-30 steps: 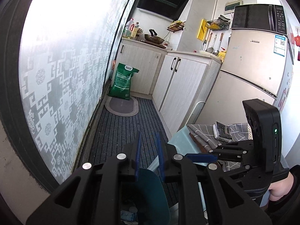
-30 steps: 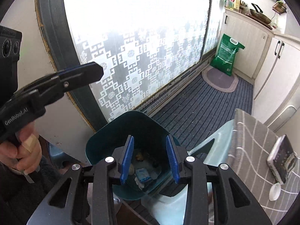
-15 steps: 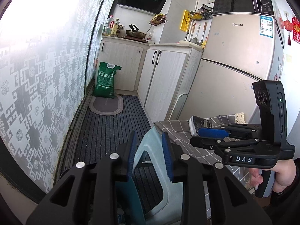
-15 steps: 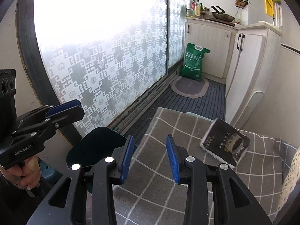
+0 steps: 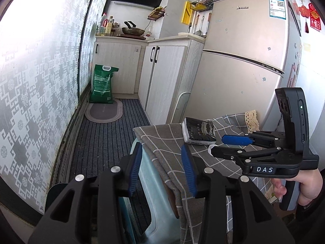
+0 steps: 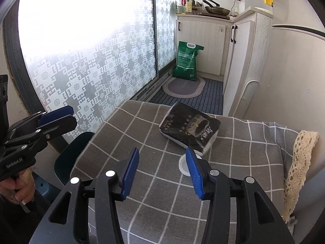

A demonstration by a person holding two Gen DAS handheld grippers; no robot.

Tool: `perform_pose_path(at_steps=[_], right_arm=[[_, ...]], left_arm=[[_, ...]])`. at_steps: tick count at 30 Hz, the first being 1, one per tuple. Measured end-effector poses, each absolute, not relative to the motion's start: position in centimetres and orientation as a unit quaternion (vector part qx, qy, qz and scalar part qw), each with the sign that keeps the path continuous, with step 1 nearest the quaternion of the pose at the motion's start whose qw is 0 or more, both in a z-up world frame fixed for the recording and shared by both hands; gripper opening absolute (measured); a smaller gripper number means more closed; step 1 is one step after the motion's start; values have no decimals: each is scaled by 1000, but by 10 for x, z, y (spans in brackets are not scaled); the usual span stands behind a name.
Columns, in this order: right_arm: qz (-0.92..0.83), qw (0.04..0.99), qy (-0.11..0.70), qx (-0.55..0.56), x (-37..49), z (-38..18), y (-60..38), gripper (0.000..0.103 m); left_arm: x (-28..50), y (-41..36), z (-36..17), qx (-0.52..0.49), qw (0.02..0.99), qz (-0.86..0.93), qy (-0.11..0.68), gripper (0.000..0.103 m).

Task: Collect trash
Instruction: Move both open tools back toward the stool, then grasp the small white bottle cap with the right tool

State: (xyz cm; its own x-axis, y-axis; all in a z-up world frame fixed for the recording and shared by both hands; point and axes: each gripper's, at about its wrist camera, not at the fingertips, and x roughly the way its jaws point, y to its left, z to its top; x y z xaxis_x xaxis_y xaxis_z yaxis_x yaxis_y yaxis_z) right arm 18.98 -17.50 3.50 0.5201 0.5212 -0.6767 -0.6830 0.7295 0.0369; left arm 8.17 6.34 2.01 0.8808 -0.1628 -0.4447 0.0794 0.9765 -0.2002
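The right gripper [image 6: 162,168], its empty jaws just opening partway, should straddle the white lid [image 6: 183,165] just ahead, beside the black packet [image 6: 190,127], before closing.

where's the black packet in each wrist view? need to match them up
Left wrist: black packet lies right of centre on the checked cloth, just left of the right gripper.
Right wrist: black packet lies centre-right on the checked cloth, beyond the right gripper.
Shared landmark: green bag by the far cabinet.
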Motion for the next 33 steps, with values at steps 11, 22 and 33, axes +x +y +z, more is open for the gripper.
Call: perform_pose_path(at_steps=[11, 22, 33], right_arm=[[320, 861, 373, -131, 211, 7, -188, 49], [329, 863, 361, -132, 210, 12, -205, 31], [322, 877, 346, -87, 208, 31, -264, 31]], left_arm=[[96, 32, 15, -74, 963, -72, 250, 49], [112, 7, 16, -51, 961, -73, 262, 71], [147, -26, 6, -51, 941, -90, 321, 92]])
